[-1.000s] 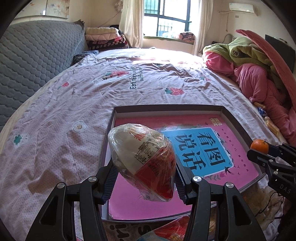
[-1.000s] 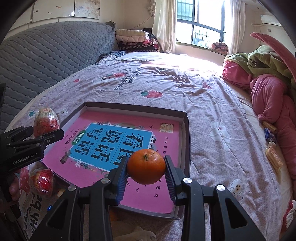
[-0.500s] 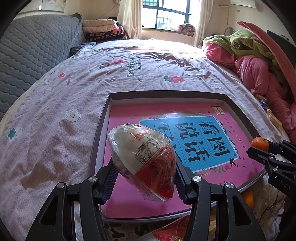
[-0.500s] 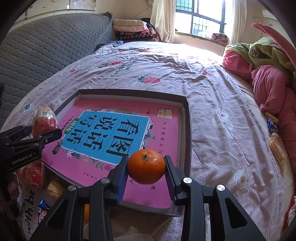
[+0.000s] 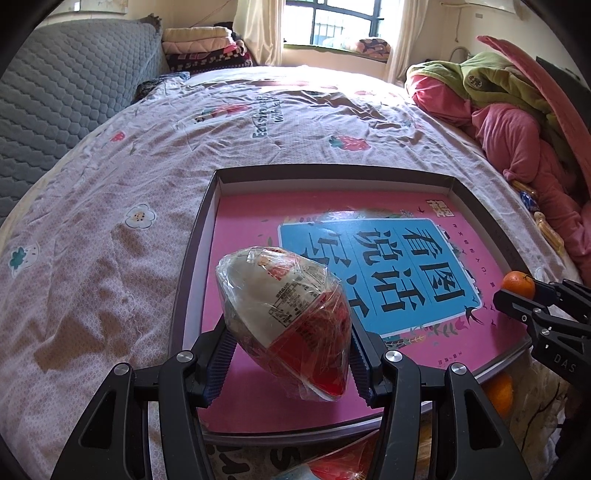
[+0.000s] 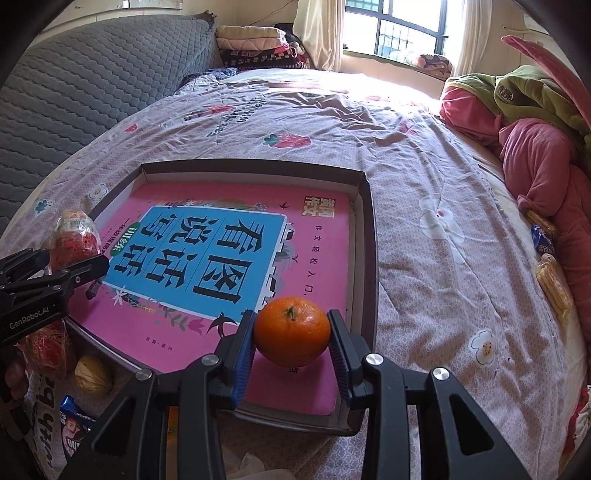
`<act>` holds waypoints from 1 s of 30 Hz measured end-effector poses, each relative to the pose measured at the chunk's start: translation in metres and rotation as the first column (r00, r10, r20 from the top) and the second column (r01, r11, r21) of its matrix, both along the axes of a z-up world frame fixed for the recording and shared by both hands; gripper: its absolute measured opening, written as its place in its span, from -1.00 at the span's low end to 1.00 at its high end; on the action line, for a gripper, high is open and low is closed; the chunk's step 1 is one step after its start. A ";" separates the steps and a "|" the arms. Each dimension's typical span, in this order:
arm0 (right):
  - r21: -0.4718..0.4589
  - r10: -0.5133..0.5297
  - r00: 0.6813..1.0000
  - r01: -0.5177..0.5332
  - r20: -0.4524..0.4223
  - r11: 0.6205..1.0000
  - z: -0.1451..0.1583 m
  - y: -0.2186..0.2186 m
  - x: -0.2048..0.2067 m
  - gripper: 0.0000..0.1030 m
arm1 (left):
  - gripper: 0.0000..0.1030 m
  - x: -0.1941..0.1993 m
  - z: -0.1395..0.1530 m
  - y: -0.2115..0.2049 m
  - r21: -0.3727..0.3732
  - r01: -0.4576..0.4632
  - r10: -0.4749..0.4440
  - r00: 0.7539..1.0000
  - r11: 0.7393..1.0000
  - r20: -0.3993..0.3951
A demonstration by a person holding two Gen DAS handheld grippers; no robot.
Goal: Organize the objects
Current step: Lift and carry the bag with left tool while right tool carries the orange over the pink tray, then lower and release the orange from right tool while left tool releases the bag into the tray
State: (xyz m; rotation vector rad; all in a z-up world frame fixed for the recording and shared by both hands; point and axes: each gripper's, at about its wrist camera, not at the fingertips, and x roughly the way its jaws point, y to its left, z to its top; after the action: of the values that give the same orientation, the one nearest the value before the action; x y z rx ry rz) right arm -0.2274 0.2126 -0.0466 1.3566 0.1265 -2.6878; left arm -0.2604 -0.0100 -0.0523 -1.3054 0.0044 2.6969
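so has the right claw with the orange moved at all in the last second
Yes. The right claw, shut on the orange, has moved forward over the box: in the right wrist view the box's far rim sat higher a second ago, and the book looks nearer.

Both views are lit brightly by daylight from the window [image 5: 341,22], which is overexposed. Glare is cast on the bed [image 6: 369,92] below it. Edges are bent and vignetted by fisheye distortion.
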 end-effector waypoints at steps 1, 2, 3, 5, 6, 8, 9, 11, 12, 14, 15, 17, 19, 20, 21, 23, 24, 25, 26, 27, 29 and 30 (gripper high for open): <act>-0.003 -0.003 1.000 0.003 0.002 1.000 0.000 0.001 0.000 -0.26 | 0.11 0.000 0.000 0.000 0.001 0.000 0.000 1.000 1.000 0.001; -0.006 -0.006 1.000 0.006 0.004 1.000 0.000 0.001 -0.001 -0.26 | 0.11 -0.001 -0.001 0.000 0.004 0.000 0.000 1.000 1.000 0.006; -0.009 -0.009 1.000 0.009 0.005 1.000 0.000 0.002 -0.001 -0.26 | 0.11 -0.001 -0.001 -0.001 0.013 0.000 0.000 1.000 1.000 0.009; -0.014 -0.012 1.000 0.012 0.007 1.000 0.000 0.003 -0.002 -0.26 | 0.11 -0.002 -0.002 -0.001 0.018 -0.001 0.001 1.000 1.000 0.015; -0.015 -0.013 1.000 0.013 0.008 1.000 0.000 0.003 -0.002 -0.26 | 0.11 -0.001 -0.002 0.000 0.018 0.001 -0.001 1.000 1.000 0.017; -0.017 -0.015 1.000 0.015 0.009 1.000 0.000 0.004 -0.003 -0.26 | 0.11 -0.001 -0.003 0.000 0.015 0.001 -0.002 1.000 1.000 0.021; -0.017 -0.015 1.000 0.015 0.009 1.000 0.000 0.003 -0.003 -0.26 | 0.11 -0.002 -0.004 0.000 0.015 0.000 0.000 1.000 1.000 0.025; -0.014 -0.014 1.000 0.014 0.010 1.000 0.000 0.003 -0.003 -0.26 | 0.11 -0.003 -0.005 -0.001 0.023 -0.001 0.000 1.000 1.000 0.030; -0.014 -0.015 1.000 0.015 0.010 1.000 0.000 0.003 -0.002 -0.26 | 0.11 -0.003 -0.005 -0.001 0.024 -0.002 0.001 0.999 1.000 0.037; -0.015 -0.014 1.000 0.014 0.010 1.000 -0.001 0.003 -0.003 -0.25 | 0.11 -0.004 -0.007 -0.001 0.026 -0.003 0.002 0.999 1.000 0.053; -0.014 -0.015 1.000 0.015 0.011 1.000 -0.001 0.003 -0.003 -0.25 | 0.11 -0.005 -0.008 -0.001 0.030 -0.002 0.001 0.998 1.000 0.057; -0.015 -0.013 1.000 0.013 0.011 1.000 0.000 0.003 -0.002 -0.25 | 0.11 -0.005 -0.009 -0.001 0.029 0.000 -0.002 0.998 1.000 0.064; -0.015 -0.012 1.000 0.012 0.012 1.000 0.000 0.003 -0.002 -0.25 | 0.11 -0.006 -0.009 -0.001 0.032 0.002 -0.005 0.998 0.999 0.069; -0.015 -0.012 1.000 0.012 0.012 1.000 -0.001 0.003 -0.003 -0.25 | 0.11 -0.006 -0.009 -0.001 0.036 0.002 -0.005 0.997 0.999 0.075; -0.015 -0.011 1.000 0.011 0.013 1.000 -0.001 0.002 -0.002 -0.25 | 0.11 -0.006 -0.010 -0.002 0.041 0.002 -0.006 0.996 0.999 0.084; -0.016 -0.012 1.000 0.012 0.012 1.000 -0.001 0.002 -0.002 -0.25 | 0.11 -0.007 -0.009 -0.002 0.046 0.003 -0.007 0.996 0.999 0.094; -0.016 -0.010 1.000 0.010 0.013 1.000 -0.001 0.002 -0.003 -0.25 | 0.11 -0.007 -0.010 -0.002 0.048 0.005 -0.009 0.995 0.999 0.098; -0.015 -0.009 1.000 0.009 0.013 1.000 -0.001 0.002 -0.003 -0.25 | 0.11 -0.007 -0.009 -0.003 0.051 0.004 -0.009 0.995 0.999 0.103; -0.016 -0.010 1.000 0.011 0.013 1.000 -0.001 0.003 -0.002 -0.25 | 0.11 -0.007 -0.009 -0.003 0.054 0.004 -0.010 0.994 0.999 0.107; -0.016 -0.010 1.000 0.010 0.014 1.000 -0.001 0.002 -0.003 -0.25 | 0.11 -0.007 -0.009 -0.003 0.056 0.005 -0.012 0.994 0.998 0.111; -0.016 -0.007 1.000 0.007 0.016 1.000 -0.001 0.002 -0.002 -0.25 | 0.12 -0.008 -0.008 -0.003 0.063 0.009 -0.016 0.993 0.998 0.117; -0.016 -0.008 1.000 0.008 0.016 1.000 -0.001 0.002 -0.002 -0.25 | 0.12 -0.008 -0.008 -0.003 0.066 0.010 -0.018 0.993 0.998 0.118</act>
State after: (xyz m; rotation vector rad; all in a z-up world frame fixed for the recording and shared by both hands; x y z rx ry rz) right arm -0.2297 0.2148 -0.0476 1.3768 0.0981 -2.6776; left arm -0.2685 -0.0131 -0.0607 -1.4375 -0.0860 2.5810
